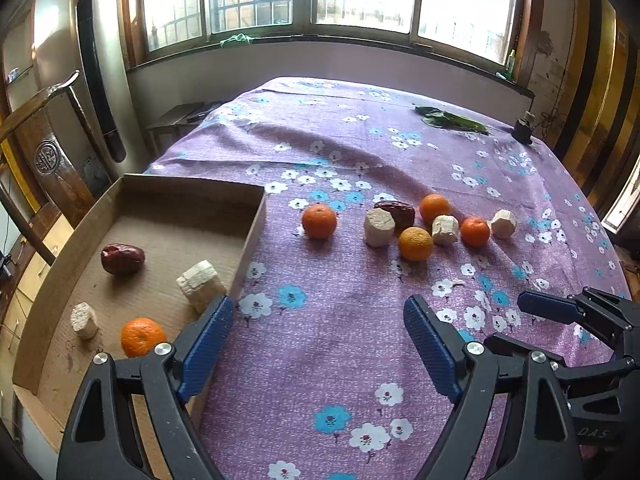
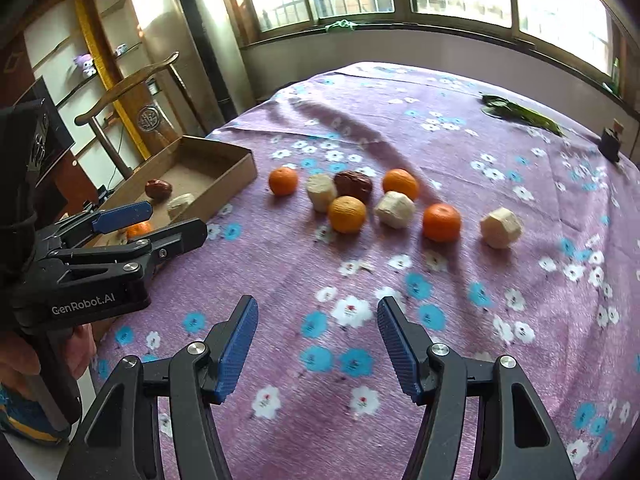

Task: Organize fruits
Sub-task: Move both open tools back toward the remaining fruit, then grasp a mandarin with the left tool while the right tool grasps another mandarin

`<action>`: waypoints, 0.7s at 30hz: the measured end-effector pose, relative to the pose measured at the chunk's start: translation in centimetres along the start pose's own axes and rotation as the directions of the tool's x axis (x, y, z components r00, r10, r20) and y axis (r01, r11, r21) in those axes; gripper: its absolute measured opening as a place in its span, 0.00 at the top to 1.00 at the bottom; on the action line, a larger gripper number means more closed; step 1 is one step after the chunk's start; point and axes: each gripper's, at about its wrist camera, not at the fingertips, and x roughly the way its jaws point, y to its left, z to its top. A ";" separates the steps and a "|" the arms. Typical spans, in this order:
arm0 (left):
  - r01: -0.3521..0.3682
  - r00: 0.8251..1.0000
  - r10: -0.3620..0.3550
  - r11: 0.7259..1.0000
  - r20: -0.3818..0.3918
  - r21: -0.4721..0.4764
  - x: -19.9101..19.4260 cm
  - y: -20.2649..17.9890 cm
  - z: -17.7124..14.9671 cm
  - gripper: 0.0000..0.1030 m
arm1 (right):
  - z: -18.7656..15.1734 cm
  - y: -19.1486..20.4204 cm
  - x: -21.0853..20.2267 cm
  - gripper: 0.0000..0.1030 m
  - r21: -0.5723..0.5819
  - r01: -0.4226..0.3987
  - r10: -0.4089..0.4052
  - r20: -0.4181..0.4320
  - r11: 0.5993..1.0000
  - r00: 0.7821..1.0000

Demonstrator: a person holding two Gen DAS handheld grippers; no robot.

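Purple cloth with white and blue flowers over the tabletop (image 1: 340, 360). Cardboard tray (image 1: 248, 236) at the left edge, shallow, open on top. Inside it: one dark red date (image 1: 122, 258) towards the far side, one pale peeled chunk (image 1: 202, 285) near the right wall, a smaller pale chunk (image 1: 84, 320) at the near left, and one orange (image 1: 143, 336) just beside that.

Out on the cloth, well apart from the tray, a loose cluster of fruit. From the right wrist view: leftmost orange (image 2: 283, 180) standing alone; next a pale chunk (image 2: 321, 191) touching a second dark date (image 2: 353, 185); a yellower orange (image 2: 347, 214) in front of those two; another orange (image 2: 400, 184) behind a rounded pale chunk (image 2: 395, 209); then a deep orange one (image 2: 441, 222), and farthest right a faceted pale chunk (image 2: 501, 227), set a little apart. Green leaves (image 1: 452, 120) lying near the far right edge of the cloth, a small dark object beyond them, too small to identify.

Left gripper (image 1: 319, 322) over the cloth just right of the tray's near corner, blue pads spread wide, nothing between them. Right gripper (image 2: 318, 320) over bare cloth in front of the cluster, pads moderately apart, likewise holding nothing. Both clear of the fruit. Part of a hand (image 2: 24, 364) on the left gripper's handle, seen at the edge of the right wrist view.
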 end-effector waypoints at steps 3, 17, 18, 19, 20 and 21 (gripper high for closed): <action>0.024 1.000 -0.024 0.999 -0.011 0.024 0.9 -1.6 0.2 0.16 | -0.4 -1.5 -0.1 0.35 0.026 0.011 -0.011 -0.002 1.000 1.000; 0.049 0.995 -0.046 0.998 -0.088 0.028 7.6 -6.3 2.4 0.16 | -0.4 -6.0 0.2 0.34 0.087 0.039 -0.038 -0.022 0.995 0.999; 0.049 0.995 -0.047 0.999 -0.088 0.022 7.9 -6.4 2.6 0.16 | -0.3 -6.3 0.3 0.34 0.088 0.042 -0.040 -0.024 0.995 0.999; 0.048 0.995 -0.046 0.999 -0.089 0.017 8.3 -6.4 2.8 0.16 | -0.1 -6.5 0.4 0.34 0.089 0.044 -0.042 -0.027 0.995 0.999; 0.047 0.995 -0.046 0.999 -0.090 0.015 8.6 -6.4 2.9 0.16 | 0.0 -6.7 0.5 0.34 0.088 0.048 -0.046 -0.031 0.995 0.998; 0.046 0.995 -0.044 0.999 -0.090 0.016 8.8 -6.5 3.1 0.16 | 0.2 -6.9 0.7 0.34 0.088 0.051 -0.048 -0.033 0.995 0.998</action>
